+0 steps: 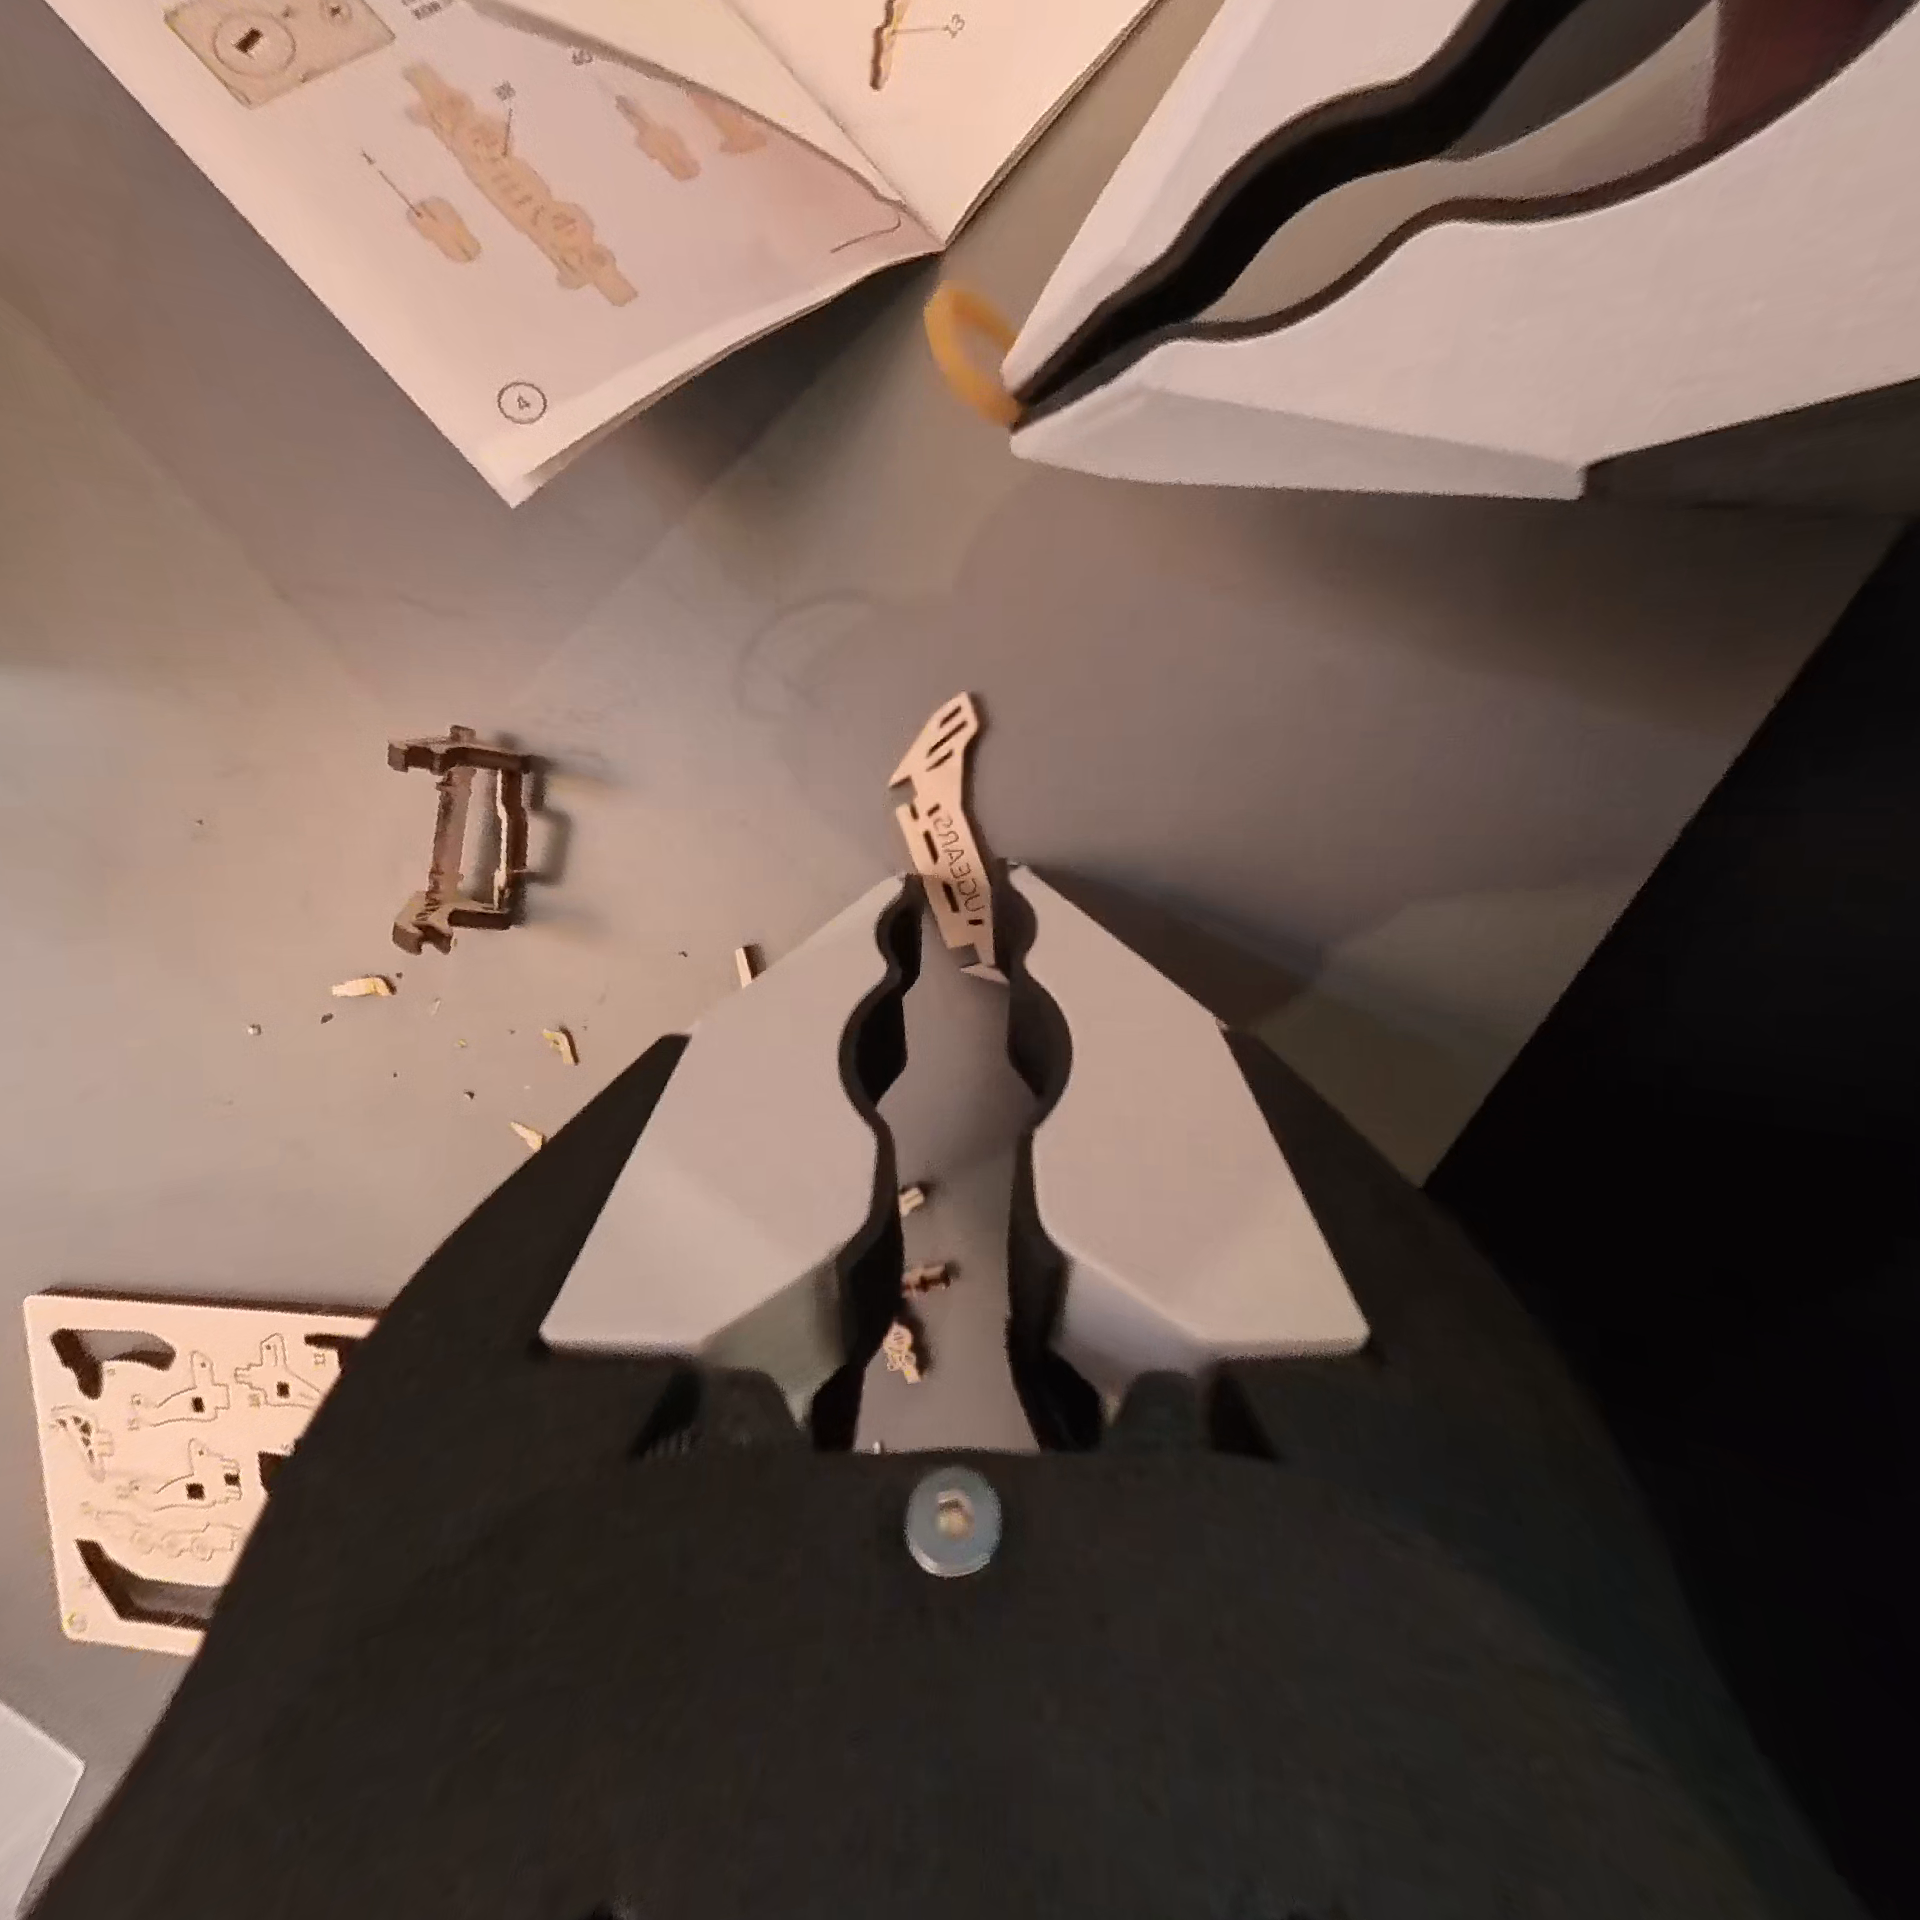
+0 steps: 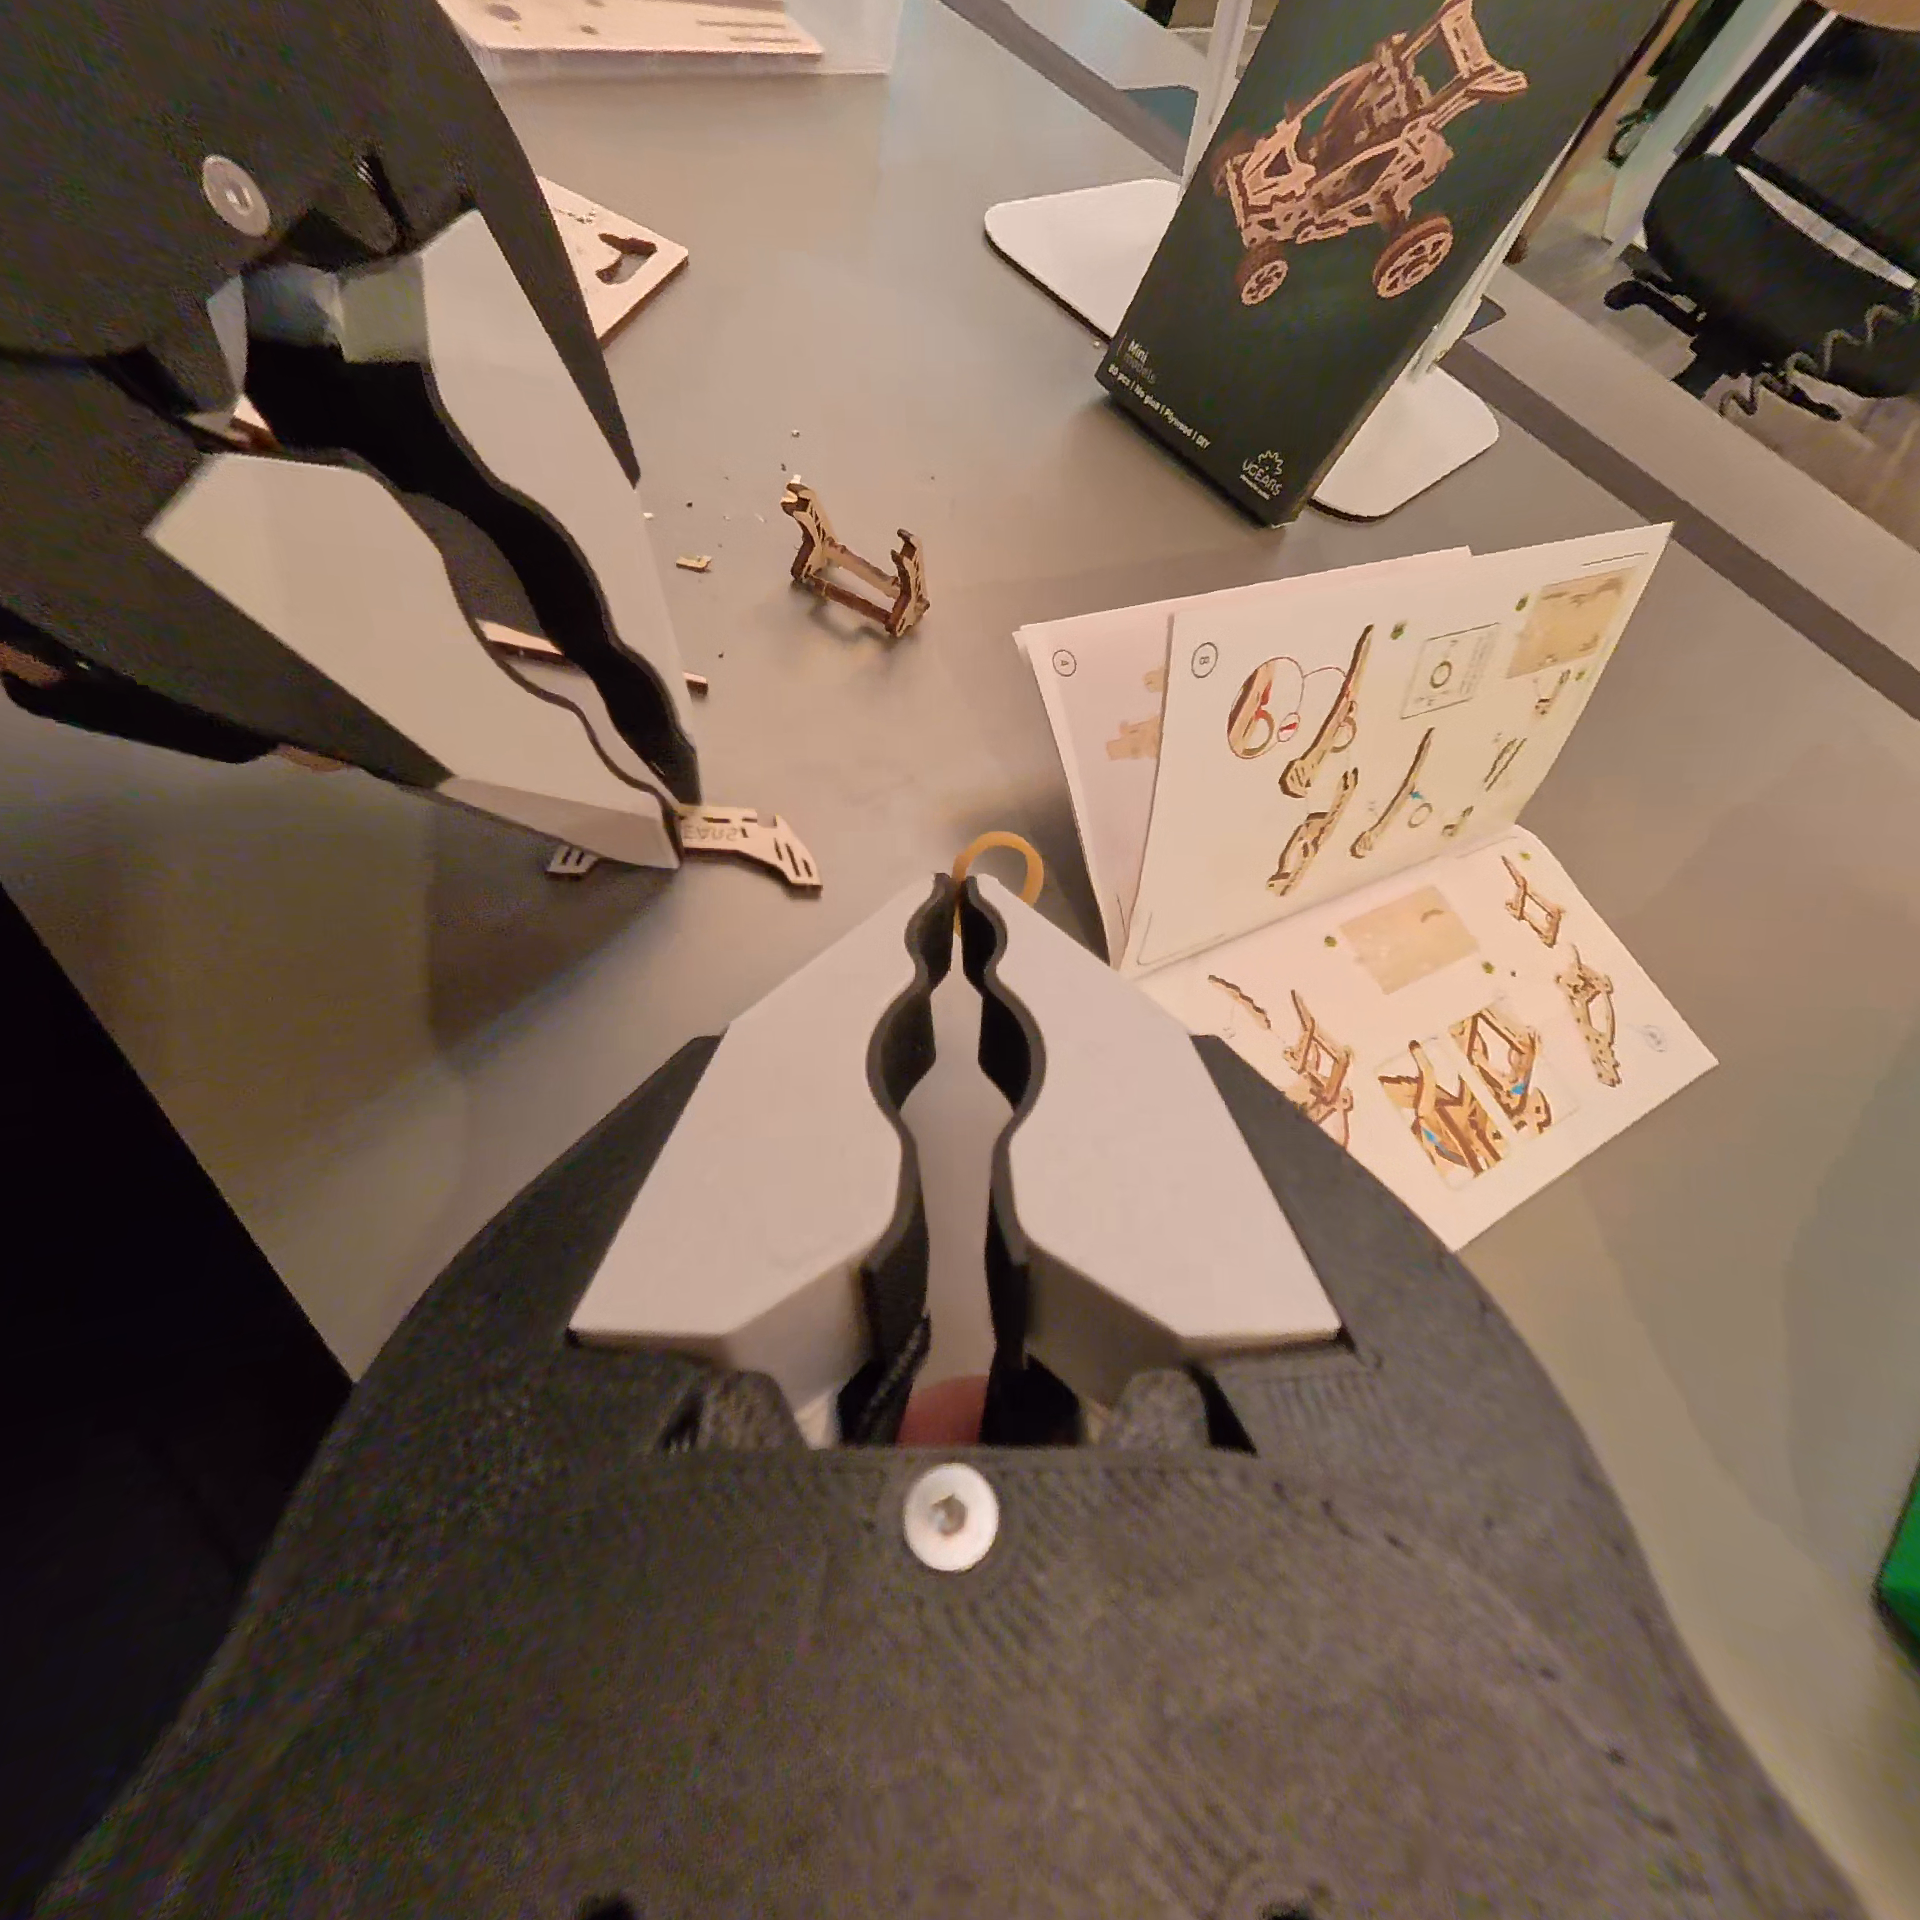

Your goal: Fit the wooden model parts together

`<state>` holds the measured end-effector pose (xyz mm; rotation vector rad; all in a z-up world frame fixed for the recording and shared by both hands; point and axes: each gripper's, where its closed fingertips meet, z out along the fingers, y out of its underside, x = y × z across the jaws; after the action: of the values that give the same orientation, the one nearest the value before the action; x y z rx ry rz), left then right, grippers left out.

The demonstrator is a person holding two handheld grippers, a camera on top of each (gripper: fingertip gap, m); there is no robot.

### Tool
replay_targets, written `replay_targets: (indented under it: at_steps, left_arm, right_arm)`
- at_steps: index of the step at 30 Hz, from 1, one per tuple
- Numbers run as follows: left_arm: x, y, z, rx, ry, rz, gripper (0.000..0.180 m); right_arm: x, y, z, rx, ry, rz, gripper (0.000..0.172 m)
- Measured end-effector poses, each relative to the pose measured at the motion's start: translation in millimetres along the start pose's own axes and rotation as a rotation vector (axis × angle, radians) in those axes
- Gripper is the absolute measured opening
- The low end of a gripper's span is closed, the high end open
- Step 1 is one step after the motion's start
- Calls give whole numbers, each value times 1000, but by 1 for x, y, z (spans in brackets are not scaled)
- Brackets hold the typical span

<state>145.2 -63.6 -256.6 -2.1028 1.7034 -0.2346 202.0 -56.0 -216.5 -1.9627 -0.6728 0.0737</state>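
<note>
The flat slotted wooden part [image 1: 945, 831] is pinched in the left gripper [image 1: 961, 883] at the tips, low over the grey table [image 1: 1195, 727]. At ten o'clock from it stands the small wooden frame [image 1: 468, 842]. At twelve o'clock, the right gripper [image 2: 958, 894] is clamped on a yellow rubber band [image 2: 1003, 857], beside the open instruction booklet [image 2: 1351, 779].

An office, by the look of it: a grey desk [image 2: 935, 343], a white monitor foot [image 2: 1081, 239] and black swivel chairs [image 2: 1787, 281] (past the desk's far edge).
</note>
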Motion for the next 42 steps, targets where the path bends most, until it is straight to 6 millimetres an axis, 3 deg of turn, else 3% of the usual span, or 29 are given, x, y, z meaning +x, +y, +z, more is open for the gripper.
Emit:
replay_targets:
  at_steps: [1,4,7,11,13,18,33,42]
  left_arm:
    - [-1,0,0,4,-2,0,10]
    - [1,-3,0,58,31,-23,10]
    - [6,-21,-10,241,186,-186,10]
    - [-3,-50,-45,589,419,-366,10]
    - [-1,-54,-59,671,487,-305,10]
    - [16,-51,-72,639,463,19,10]
    - [18,-43,-121,818,713,112,10]
    - [19,-37,-124,817,768,124,10]
  right_arm:
    - [-1,0,0,4,-11,5,0]
    - [-2,-2,-2,28,-61,55,0]
    - [3,-7,-6,63,-111,119,0]
    - [9,-17,-12,104,-213,202,0]
    - [9,-26,-16,126,-246,157,0]
    - [-11,-52,-28,208,-441,71,0]
    - [-44,-82,-52,296,-758,-220,0]
    - [-51,-93,-53,323,-801,-256,0]
